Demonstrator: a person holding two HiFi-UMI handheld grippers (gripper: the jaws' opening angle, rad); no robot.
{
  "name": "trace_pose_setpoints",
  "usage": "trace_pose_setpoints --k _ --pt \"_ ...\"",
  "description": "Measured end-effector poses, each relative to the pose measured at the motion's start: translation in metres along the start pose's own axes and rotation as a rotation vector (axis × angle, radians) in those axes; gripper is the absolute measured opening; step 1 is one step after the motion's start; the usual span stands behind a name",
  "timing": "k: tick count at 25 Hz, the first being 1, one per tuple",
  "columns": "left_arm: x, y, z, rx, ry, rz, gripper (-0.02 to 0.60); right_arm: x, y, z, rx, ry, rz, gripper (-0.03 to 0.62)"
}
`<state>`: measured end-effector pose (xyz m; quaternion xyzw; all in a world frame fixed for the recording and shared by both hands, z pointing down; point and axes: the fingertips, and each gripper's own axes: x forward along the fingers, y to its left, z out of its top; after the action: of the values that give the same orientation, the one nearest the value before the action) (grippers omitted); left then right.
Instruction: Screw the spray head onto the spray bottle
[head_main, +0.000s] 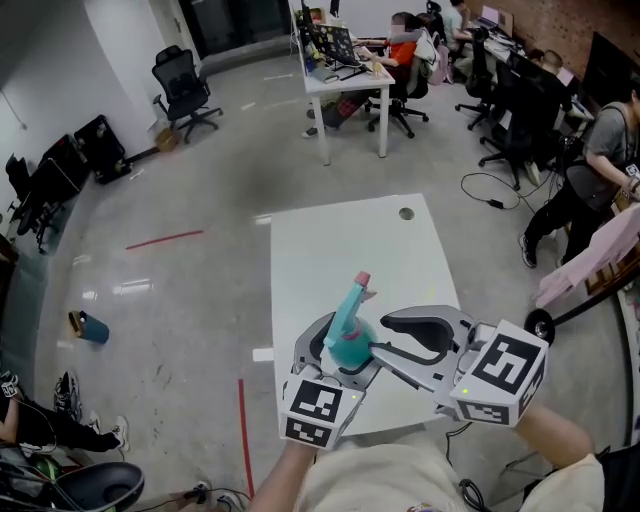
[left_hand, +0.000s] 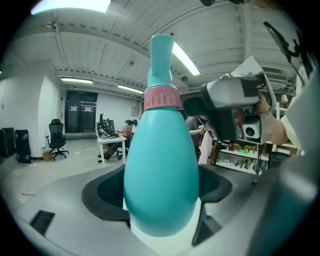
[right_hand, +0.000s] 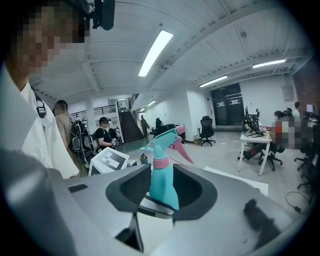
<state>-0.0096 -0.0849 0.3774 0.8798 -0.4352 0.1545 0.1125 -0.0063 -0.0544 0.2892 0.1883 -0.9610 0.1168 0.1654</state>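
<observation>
1. Lower middle of the head view: the left gripper (head_main: 345, 354) has its jaws spread wide and clamped on the round belly of the teal bottle (left_hand: 160, 170), over the near end of the white table (head_main: 330, 250).
2. Just right of it, the right gripper (head_main: 382, 348) reaches in sideways with its jaws about half apart. The bottle's lower body shows in the gap at their tips, but no pad visibly presses, so I judge it empty.
3. The bottle's long axis runs from the belly up toward frame centre, leaning slightly right.
4. Farthest along that axis is the spray head (head_main: 358, 290) on its pink collar (right_hand: 160, 163), up and left of the right gripper's tips. That free gripper is best placed to rise and turn it.
</observation>
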Motion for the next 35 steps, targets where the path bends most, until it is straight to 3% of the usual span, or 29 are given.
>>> trace_pose_setpoints --k 9,12,16,18,22,27,31,35 --pt "0.008 -0.008 -0.005 -0.015 -0.003 0.029 0.403 -0.025 -0.039 -0.027 0.203 -0.128 -0.105 0.135" --pt "0.008 -0.011 -0.001 -0.034 -0.026 0.028 0.403 -0.031 -0.047 -0.041 0.192 -0.143 -0.180 0.135" --pt "0.014 -0.017 -0.001 -0.063 -0.077 0.042 0.403 -0.041 -0.060 -0.068 0.098 -0.153 -0.309 0.133" --pt "0.022 -0.017 -0.016 -0.049 -0.066 0.060 0.403 -0.040 -0.064 -0.087 0.089 -0.164 -0.338 0.133" --pt "0.045 -0.015 -0.068 0.015 -0.005 0.084 0.403 -0.040 -0.070 -0.122 0.190 -0.167 -0.350 0.133" --pt "0.077 -0.007 -0.119 0.131 -0.046 0.116 0.403 -0.048 -0.073 -0.147 0.235 -0.171 -0.372 0.133" --pt "0.107 -0.001 -0.158 0.163 -0.028 0.110 0.403 -0.039 -0.073 -0.168 0.247 -0.130 -0.389 0.133" --pt "0.126 0.004 -0.189 0.208 -0.010 0.110 0.403 -0.026 -0.068 -0.192 0.343 -0.136 -0.403 0.133"
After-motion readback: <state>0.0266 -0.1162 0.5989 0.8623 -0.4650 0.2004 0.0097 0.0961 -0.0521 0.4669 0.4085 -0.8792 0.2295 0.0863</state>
